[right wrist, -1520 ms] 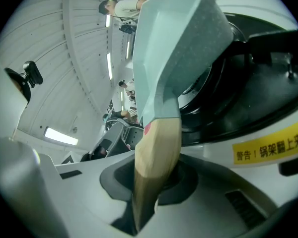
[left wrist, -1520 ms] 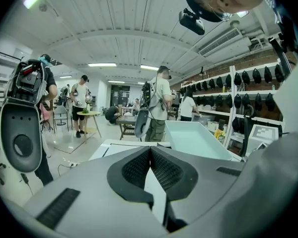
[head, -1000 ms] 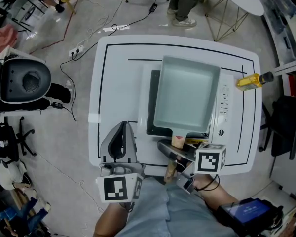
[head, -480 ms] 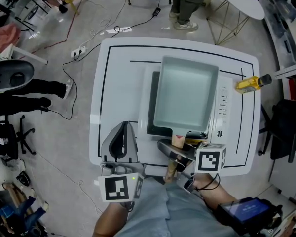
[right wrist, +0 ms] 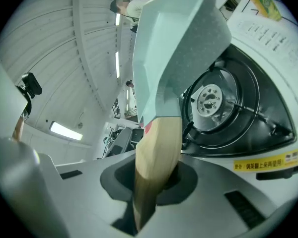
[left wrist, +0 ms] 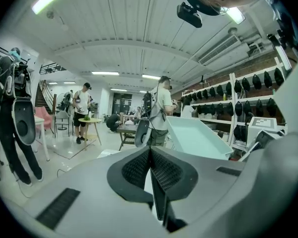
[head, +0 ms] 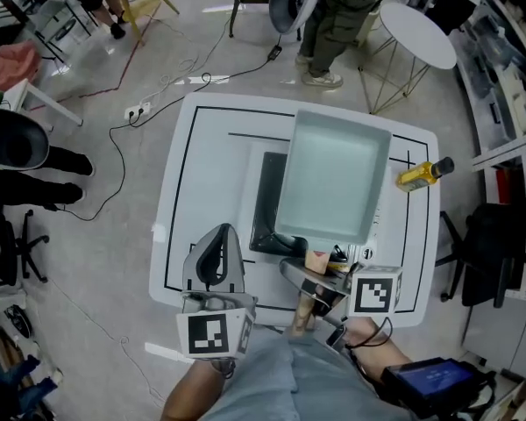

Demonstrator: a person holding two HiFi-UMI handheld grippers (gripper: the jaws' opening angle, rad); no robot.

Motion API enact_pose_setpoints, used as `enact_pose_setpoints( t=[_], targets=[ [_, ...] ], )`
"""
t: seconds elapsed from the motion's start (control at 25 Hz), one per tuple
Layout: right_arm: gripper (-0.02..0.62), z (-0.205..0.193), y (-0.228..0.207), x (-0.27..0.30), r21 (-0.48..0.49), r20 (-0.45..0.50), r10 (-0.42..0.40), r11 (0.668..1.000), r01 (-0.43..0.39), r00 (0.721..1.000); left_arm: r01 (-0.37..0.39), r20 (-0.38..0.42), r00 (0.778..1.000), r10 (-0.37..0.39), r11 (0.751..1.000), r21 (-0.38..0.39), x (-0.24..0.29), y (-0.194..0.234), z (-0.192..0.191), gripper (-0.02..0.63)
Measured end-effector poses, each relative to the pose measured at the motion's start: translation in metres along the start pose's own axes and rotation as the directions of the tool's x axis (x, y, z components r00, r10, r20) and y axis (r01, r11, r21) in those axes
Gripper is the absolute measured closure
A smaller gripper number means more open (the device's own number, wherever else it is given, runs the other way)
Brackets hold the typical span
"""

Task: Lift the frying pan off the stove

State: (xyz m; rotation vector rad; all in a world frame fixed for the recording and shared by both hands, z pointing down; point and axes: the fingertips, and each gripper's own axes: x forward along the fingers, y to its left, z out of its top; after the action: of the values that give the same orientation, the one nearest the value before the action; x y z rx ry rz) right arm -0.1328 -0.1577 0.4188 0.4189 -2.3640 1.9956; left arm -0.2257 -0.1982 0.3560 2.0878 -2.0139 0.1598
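The pale green rectangular frying pan (head: pixel 333 178) hangs above the white portable stove (head: pixel 261 160), covering most of it. In the right gripper view the pan (right wrist: pixel 169 48) is clear of the round burner (right wrist: pixel 211 100). My right gripper (head: pixel 320 286) is shut on the pan's wooden handle (head: pixel 307 289), which runs between the jaws (right wrist: pixel 154 177). My left gripper (head: pixel 212 257) hovers over the table's near left edge, beside the stove. Its jaws (left wrist: pixel 150 150) are shut with nothing between them.
The stove stands on a white table (head: pixel 202 174) with black lines. A yellow bottle (head: pixel 418 174) lies at the table's right edge. A person (head: pixel 333 16) stands beyond the far edge beside a round white side table (head: pixel 418 24). Cables (head: pixel 158 86) trail over the floor at left.
The pan has risen off the stove in my right gripper, and the burner well now shows at its left. The left gripper keeps its place and stays shut.
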Motion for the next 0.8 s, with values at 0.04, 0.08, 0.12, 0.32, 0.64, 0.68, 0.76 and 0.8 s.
enact_pose_setpoints(
  t=[0.04, 0.08, 0.12, 0.32, 0.64, 0.68, 0.76, 0.8],
  targets=[
    [0.523, 0.001, 0.005, -0.004, -0.007, 0.001, 0.000, 1.000, 0.000, 1.000, 0.002, 0.005, 1.000, -0.002, 1.000, -0.003, -0.002, -0.003, 0.002, 0.588],
    [0.523, 0.002, 0.008, -0.008, -0.016, -0.002, -0.010, 1.000, 0.010, 1.000, 0.003, 0.009, 1.000, -0.003, 1.000, -0.005, -0.003, -0.006, 0.004, 0.588],
    [0.523, 0.002, 0.009, -0.014, -0.026, -0.008, -0.028, 0.999, 0.028, 1.000, 0.005, 0.014, 1.000, -0.005, 1.000, -0.007, -0.005, -0.010, 0.005, 0.588],
    [0.523, 0.004, 0.025, -0.034, -0.051, -0.004, -0.019, 0.999, 0.019, 1.000, 0.018, 0.044, 0.999, -0.018, 1.000, -0.014, -0.009, -0.027, 0.012, 0.588],
    [0.523, 0.001, 0.038, -0.072, -0.067, 0.039, 0.015, 0.998, -0.012, 0.999, 0.058, 0.073, 0.996, -0.057, 0.998, -0.012, -0.019, -0.064, 0.018, 0.588],
    [0.523, 0.001, 0.037, -0.078, -0.071, 0.045, 0.017, 0.997, -0.014, 0.999, 0.064, 0.074, 0.995, -0.063, 0.998, -0.010, -0.020, -0.071, 0.017, 0.588],
    [0.523, 0.001, 0.036, -0.093, -0.080, 0.052, 0.006, 0.997, -0.002, 0.999, 0.075, 0.074, 0.995, -0.074, 0.997, -0.006, -0.023, -0.086, 0.017, 0.588],
    [0.523, 0.000, 0.034, -0.100, -0.086, 0.051, -0.008, 0.996, 0.012, 0.999, 0.078, 0.073, 0.994, -0.077, 0.997, -0.005, -0.024, -0.092, 0.017, 0.588]
  ],
)
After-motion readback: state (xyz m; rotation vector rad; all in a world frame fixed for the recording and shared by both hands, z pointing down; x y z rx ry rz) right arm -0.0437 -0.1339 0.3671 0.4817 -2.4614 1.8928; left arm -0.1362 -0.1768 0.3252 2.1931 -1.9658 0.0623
